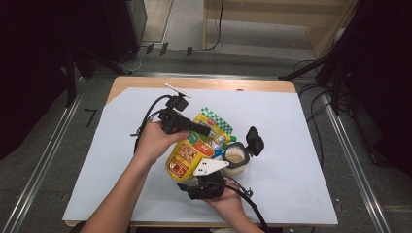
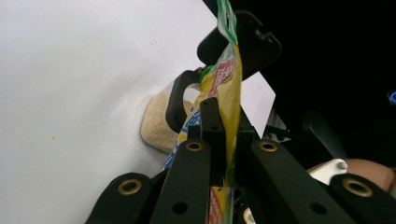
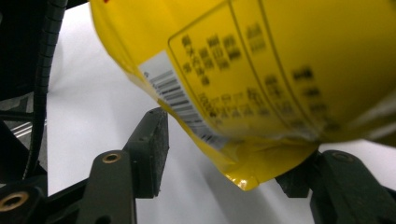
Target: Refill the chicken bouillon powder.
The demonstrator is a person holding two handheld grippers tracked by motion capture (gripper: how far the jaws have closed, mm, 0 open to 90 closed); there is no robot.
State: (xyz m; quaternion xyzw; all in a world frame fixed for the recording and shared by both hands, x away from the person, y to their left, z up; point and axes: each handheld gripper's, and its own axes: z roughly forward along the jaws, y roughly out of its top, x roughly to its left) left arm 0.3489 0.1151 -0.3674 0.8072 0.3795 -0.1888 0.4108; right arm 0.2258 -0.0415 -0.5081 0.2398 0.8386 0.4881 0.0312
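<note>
A yellow snack pouch [image 1: 194, 150] with a green-checked top hangs tilted over the white sheet, and my left gripper [image 1: 206, 130] is shut on its upper part. In the left gripper view the pouch [image 2: 229, 93] is pinched edge-on in my left gripper [image 2: 224, 126]. My right gripper [image 1: 194, 182] stands open under the pouch's lower end. In the right gripper view the pouch's bottom corner [image 3: 261, 60] sits inside my right gripper [image 3: 229, 158], with a gap at the left pad [image 3: 156, 140]. A clear container [image 1: 235, 158] of pale grains stands just right of the pouch, its black lid [image 1: 254, 141] flipped up.
A white sheet [image 1: 291, 145] covers most of the wooden table [image 1: 204, 82]. The container [image 2: 156, 123] and its lid [image 2: 254, 44] lie just beyond the pouch in the left gripper view. Cables trail from both grippers. Dark stands and floor rails flank the table.
</note>
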